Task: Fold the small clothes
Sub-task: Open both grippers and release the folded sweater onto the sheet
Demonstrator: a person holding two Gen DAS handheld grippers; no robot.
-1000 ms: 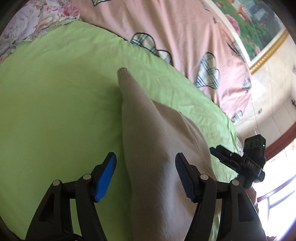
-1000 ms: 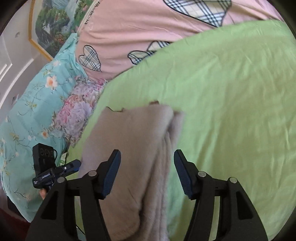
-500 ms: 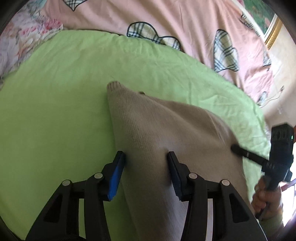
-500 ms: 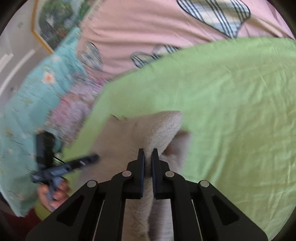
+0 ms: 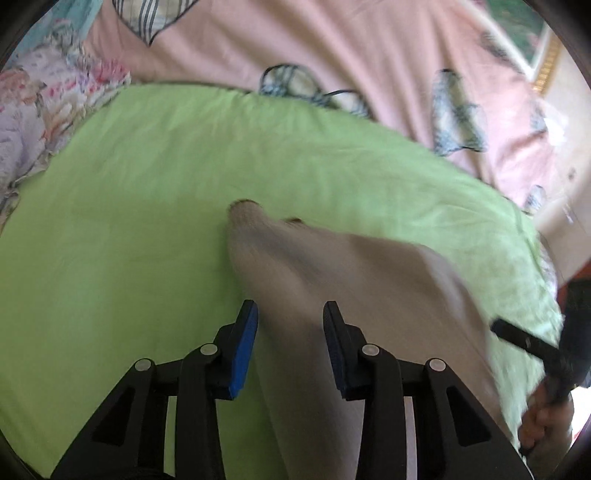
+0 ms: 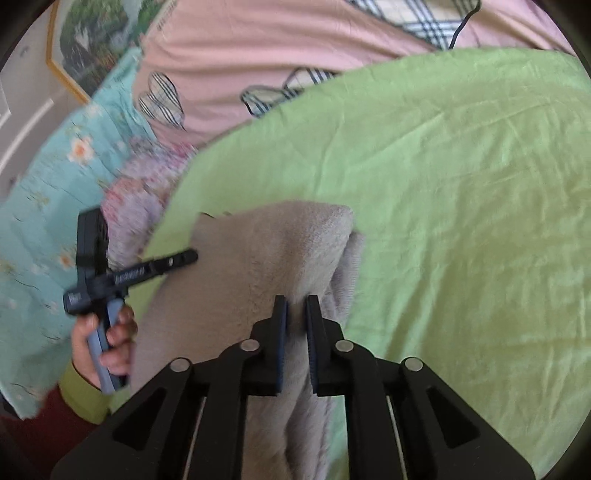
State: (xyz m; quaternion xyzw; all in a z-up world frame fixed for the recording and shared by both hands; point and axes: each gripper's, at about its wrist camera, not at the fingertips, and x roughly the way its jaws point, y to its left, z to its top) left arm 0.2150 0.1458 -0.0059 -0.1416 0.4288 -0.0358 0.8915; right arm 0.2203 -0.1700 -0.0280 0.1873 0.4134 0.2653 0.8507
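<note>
A beige knit garment (image 5: 351, 280) lies partly folded on the green sheet (image 5: 147, 221). My left gripper (image 5: 290, 332) straddles the garment's near left edge. Its jaws are closing with cloth between them, and the blue pads do not clearly press on it. In the right wrist view the same garment (image 6: 258, 251) shows its fuzzy side. My right gripper (image 6: 295, 321) pinches a raised ridge of it near the right edge, its jaws opening slightly with the fold still held between the pads. Each gripper also shows in the other's view, the left gripper (image 6: 129, 277) and the right gripper (image 5: 535, 347), each held by a hand.
The green sheet (image 6: 461, 221) covers the bed around the garment. A pink quilt with plaid hearts (image 5: 295, 37) lies beyond it, with a dark cable (image 6: 461, 26) on it. Floral bedding (image 6: 44, 184) lies at the left, and a framed picture (image 6: 92, 37) hangs on the wall.
The left jaws have narrowed around the garment's edge while that hand shifted and rolled. The right jaws went from wide to pinched on a fold of cloth, then eased apart a little.
</note>
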